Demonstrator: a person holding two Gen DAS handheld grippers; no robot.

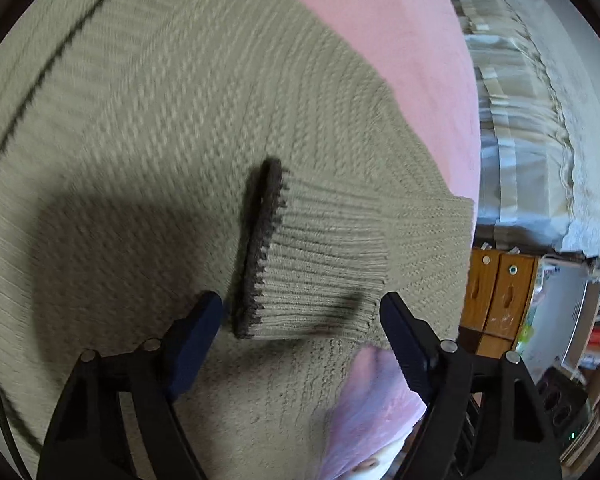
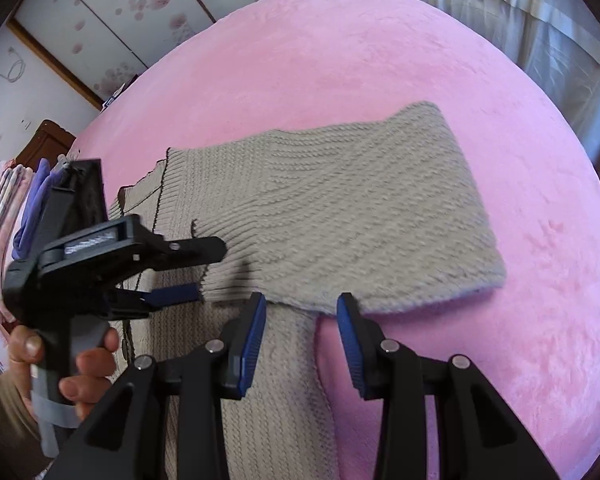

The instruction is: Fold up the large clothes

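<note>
Left gripper (image 1: pixel 302 312): jaws spread wide, gripping nothing, poised over ribbed cuff (image 1: pixel 320 264) at 12 o'clock. Right gripper (image 2: pixel 300 304): likewise released, at edge of folded sleeve (image 2: pixel 340 200). Beige knit sweater (image 1: pixel 140 140) flat on pink blanket (image 2: pixel 380 60), sleeve folded across body toward 9 o'clock.

Sweater (image 1: pixel 160 140) motion-blurred, edge-cropped

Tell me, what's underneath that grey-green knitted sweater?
Under the grey-green knitted sweater lies a fuzzy pink blanket, visible all around its edges. Its dark-trimmed ribbed cuff rests on the sweater's body. Whatever lies beneath the blanket is covered.
</note>
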